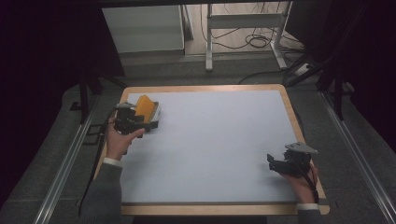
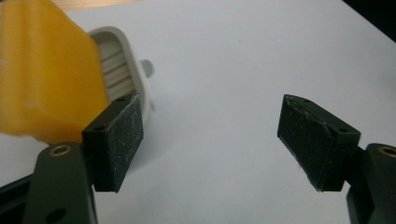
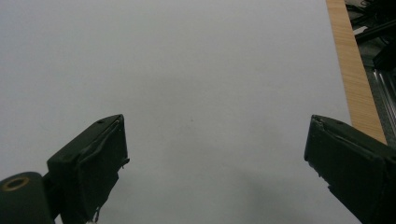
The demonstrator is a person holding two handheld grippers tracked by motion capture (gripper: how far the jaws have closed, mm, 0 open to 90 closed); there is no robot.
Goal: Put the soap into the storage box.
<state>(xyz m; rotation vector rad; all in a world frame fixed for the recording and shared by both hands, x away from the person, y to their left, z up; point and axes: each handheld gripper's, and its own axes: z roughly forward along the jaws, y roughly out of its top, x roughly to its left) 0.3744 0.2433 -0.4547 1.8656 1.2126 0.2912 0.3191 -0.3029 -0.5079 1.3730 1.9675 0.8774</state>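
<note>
My left tool (image 2: 210,140), jaws spread w/ nothing between them, sits just right of the yellow sponge (image 2: 44,74), which leans in a white holder (image 2: 123,60) at the far-left corner of the worktop (image 1: 210,140). My right tool (image 3: 215,172), also agape & empty, hovers near the worktop's right edge, well apart.

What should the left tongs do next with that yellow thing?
Probably back away a little more. The left tongs are open with nothing between them, and the yellow sponge sits off to their side, leaning on a white holder, so it looks already let go.
</note>
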